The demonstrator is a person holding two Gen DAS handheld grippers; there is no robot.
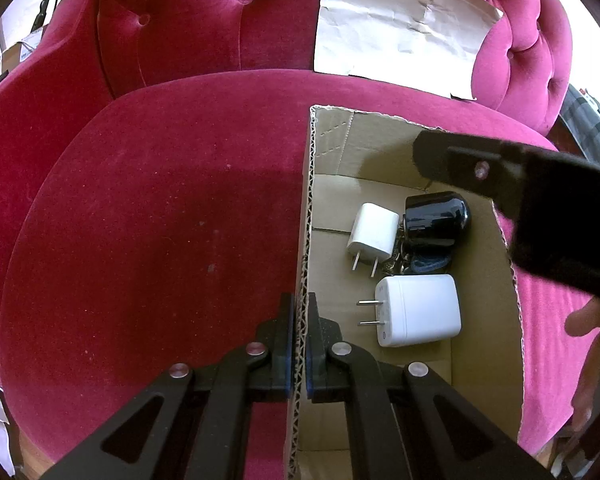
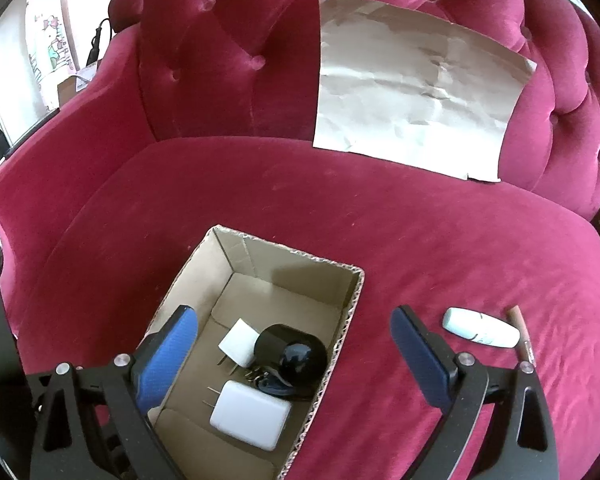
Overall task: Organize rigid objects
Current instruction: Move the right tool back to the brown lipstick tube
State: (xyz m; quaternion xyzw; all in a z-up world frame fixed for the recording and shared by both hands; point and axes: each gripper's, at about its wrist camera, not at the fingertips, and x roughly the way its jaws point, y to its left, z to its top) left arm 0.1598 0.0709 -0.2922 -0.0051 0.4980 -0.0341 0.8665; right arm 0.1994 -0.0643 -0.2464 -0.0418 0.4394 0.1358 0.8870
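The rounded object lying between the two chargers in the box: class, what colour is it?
Glossy black; the right wrist view shows it best.

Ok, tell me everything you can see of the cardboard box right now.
The box is a plain brown corrugated carton, open on top, its upper edges roughly cut and showing the fluting. It sits upright on the red velvet seat. Inside lie two white plug adapters, a glossy black rounded object and something dark beneath it. The left gripper is shut on one wall; the right gripper is above it, jaws open.
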